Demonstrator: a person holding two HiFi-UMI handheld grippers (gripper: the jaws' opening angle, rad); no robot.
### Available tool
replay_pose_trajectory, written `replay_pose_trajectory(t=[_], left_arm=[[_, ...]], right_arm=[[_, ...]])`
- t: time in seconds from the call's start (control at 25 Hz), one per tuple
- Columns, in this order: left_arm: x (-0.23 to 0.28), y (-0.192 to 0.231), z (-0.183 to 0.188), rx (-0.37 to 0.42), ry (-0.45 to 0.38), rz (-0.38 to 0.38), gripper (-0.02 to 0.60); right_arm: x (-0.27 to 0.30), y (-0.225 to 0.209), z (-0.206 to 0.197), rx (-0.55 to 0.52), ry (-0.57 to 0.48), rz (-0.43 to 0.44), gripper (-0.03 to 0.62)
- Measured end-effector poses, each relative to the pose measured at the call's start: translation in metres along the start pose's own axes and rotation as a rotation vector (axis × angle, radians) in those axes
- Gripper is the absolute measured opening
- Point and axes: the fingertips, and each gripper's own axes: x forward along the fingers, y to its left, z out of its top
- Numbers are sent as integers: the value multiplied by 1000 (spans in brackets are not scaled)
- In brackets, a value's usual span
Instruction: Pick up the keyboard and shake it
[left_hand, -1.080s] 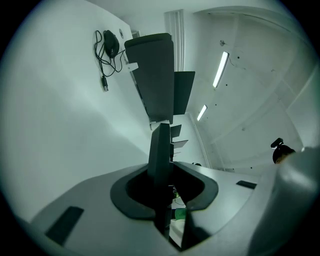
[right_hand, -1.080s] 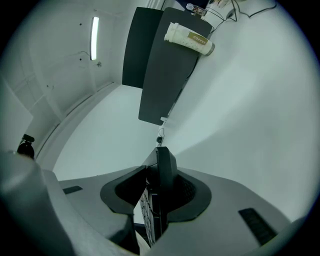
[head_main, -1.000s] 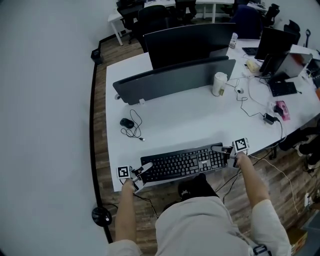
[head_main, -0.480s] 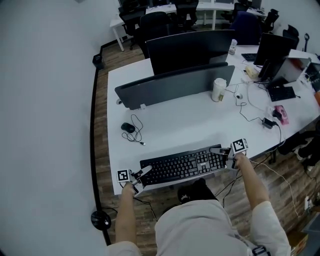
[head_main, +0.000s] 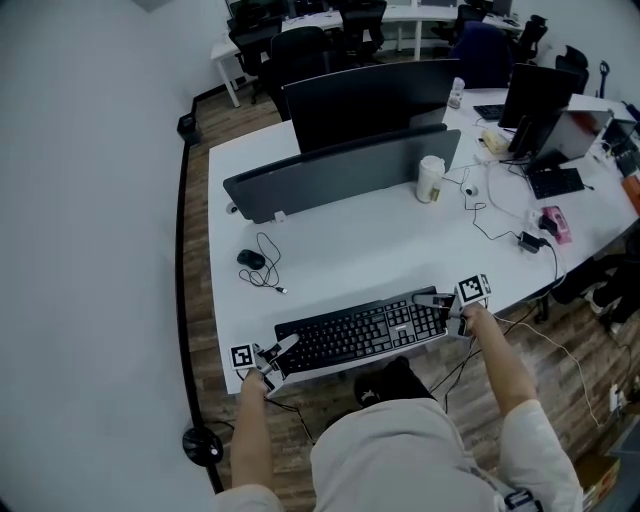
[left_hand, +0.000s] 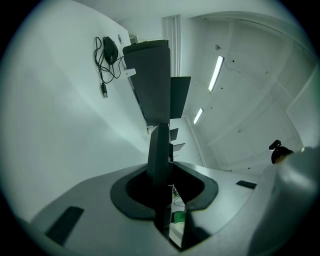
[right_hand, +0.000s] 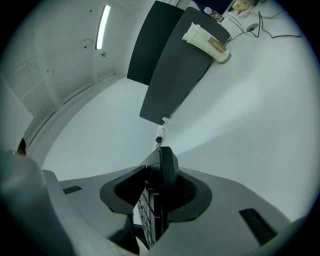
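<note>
As the person faces the near edge of the counter (head_main: 380, 240), the keyboard (head_main: 362, 334) lies lengthwise along that edge, held at both ends. The left gripper (head_main: 283, 349) has its jaws clenched on the keyboard's left end, and its own view shows the dark slab edge-on, pinched between them. The right gripper (head_main: 428, 300) grasps the right end the same way; in its view the key rows show between the jaws. Whether the keyboard is clear of the counter I cannot tell. Farther back are a mouse (head_main: 250, 259) with its coiled cable, a dark divider (head_main: 340, 172), a monitor (head_main: 365, 98) behind it and a cup (head_main: 431, 179) by the divider's right end.
</note>
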Motion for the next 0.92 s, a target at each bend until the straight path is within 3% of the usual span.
replay_pose_trajectory(t=[0.92], left_arm=[[18,4,-16,3,36,-23,123]], right_arm=[[-32,-8,-14,20,-32,-77,167]])
